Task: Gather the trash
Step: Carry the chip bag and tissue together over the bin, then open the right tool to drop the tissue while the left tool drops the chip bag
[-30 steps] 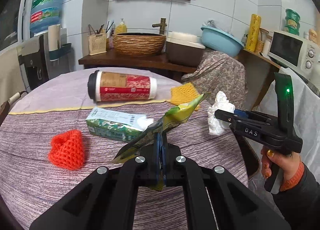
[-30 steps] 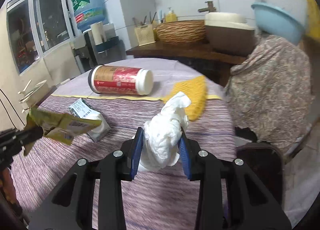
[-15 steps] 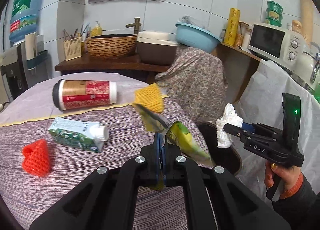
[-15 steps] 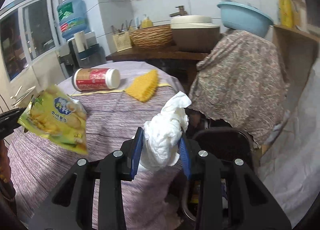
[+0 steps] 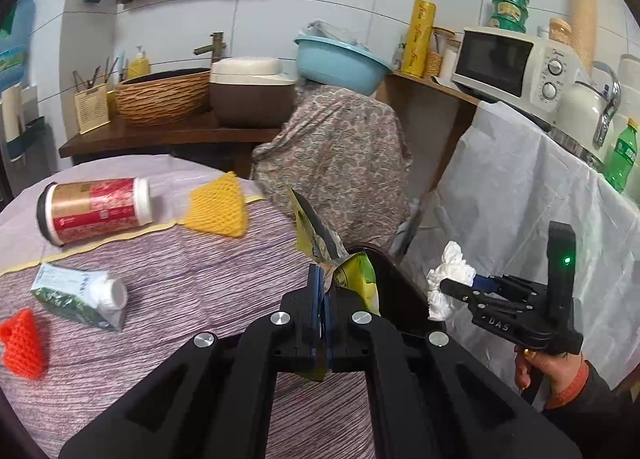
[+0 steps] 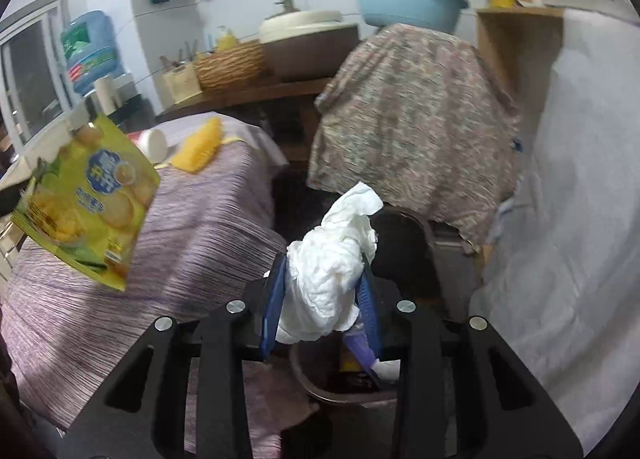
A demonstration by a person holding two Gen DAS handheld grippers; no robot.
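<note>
My left gripper (image 5: 323, 291) is shut on a yellow-green snack bag (image 5: 356, 279), held at the table's right edge just over the rim of a dark trash bin (image 5: 400, 291). In the right wrist view that snack bag (image 6: 88, 199) hangs at the left. My right gripper (image 6: 325, 291) is shut on a crumpled white tissue (image 6: 332, 271) above the open bin (image 6: 328, 383), which holds some trash. From the left wrist view the right gripper (image 5: 446, 291) with the tissue (image 5: 448, 279) sits to the right of the bin, held by a hand (image 5: 540, 371).
On the purple-clothed round table (image 5: 200, 283) lie a red cup (image 5: 94, 209) on its side, a green carton (image 5: 80, 295), a yellow net (image 5: 220, 211) and an orange net (image 5: 22, 343). A floral-covered object (image 5: 340, 163) and a white-draped counter (image 5: 520, 195) flank the bin.
Both grippers have swung right, off the table toward the bin. The tissue now hangs over the bin's opening, and the snack bag has come to the bin's rim.
</note>
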